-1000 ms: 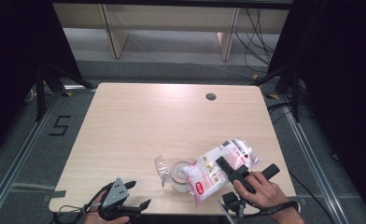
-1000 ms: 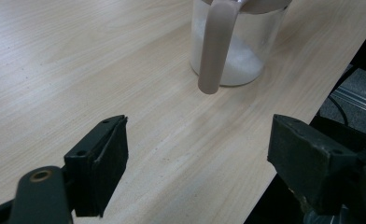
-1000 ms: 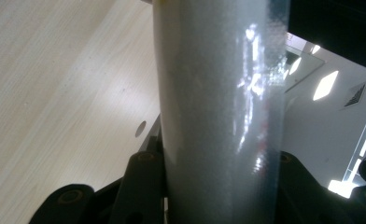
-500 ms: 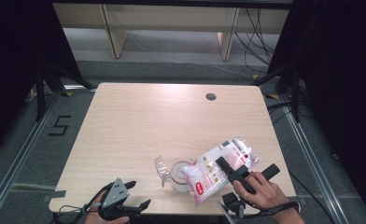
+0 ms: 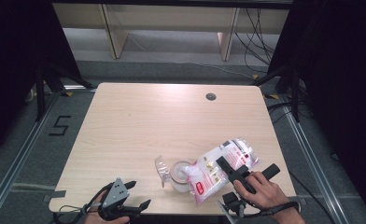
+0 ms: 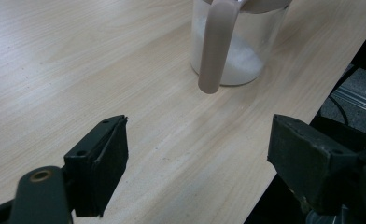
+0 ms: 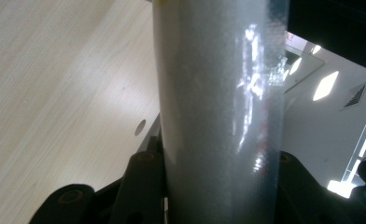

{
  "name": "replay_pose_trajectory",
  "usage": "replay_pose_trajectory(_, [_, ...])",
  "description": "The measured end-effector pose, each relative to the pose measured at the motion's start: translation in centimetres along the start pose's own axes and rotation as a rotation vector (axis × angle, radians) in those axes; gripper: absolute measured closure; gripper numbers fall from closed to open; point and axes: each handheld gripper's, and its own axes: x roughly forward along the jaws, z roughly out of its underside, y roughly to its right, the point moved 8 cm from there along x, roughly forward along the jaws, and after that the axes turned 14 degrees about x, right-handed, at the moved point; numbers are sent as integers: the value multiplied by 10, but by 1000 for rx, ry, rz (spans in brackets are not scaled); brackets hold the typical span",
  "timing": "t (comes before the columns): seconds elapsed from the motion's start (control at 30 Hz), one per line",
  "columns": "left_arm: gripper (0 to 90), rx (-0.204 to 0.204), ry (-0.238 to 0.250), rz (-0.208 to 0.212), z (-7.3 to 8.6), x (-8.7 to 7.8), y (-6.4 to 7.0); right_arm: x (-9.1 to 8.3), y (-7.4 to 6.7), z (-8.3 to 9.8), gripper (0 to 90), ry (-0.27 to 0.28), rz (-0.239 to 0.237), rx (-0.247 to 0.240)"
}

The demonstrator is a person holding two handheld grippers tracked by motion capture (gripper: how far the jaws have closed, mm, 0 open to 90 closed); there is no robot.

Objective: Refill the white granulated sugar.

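A clear plastic bag of white grains [image 5: 221,164] with pink print lies tilted, its lower end over the mouth of a clear jar [image 5: 180,176] near the table's front edge. My right gripper [image 5: 231,171] is shut on the bag's middle, and in the right gripper view the bag [image 7: 218,107] stands between both jaws. The jar [image 6: 239,51] has white powder at its bottom and a pale handle [image 6: 214,46]. My left gripper [image 5: 139,193] rests open at the front left, apart from the jar. Between its black fingers [image 6: 102,163] lies bare wood.
The light wood table [image 5: 139,126] has a round cable hole [image 5: 211,96] at the back right. A clear flap [image 5: 161,168] sticks out from the jar's left side. The front table edge runs just below both hands, with dark floor and metal rails around.
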Motion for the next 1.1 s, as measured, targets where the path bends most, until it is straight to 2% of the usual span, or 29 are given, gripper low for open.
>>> replay_pose_trajectory(0.1, [198, -6, -1, -4, 0, 0, 0, 0, 0, 0, 701, -2, 0, 0])
replay_pose_trajectory(0.13, [198, -20, 23, 1, -2, 1, 2, 0, 1, 0, 701, -2, 1, 0])
replay_pose_trajectory(0.17, [198, -2, -3, -2, 0, 0, 0, 0, 1, 0, 701, 1, 3, 2])
replay_pose_trajectory(1.1, [198, -5, 1, 4, 0, 0, 0, -1, 1, 1, 703, -5, 1, 2])
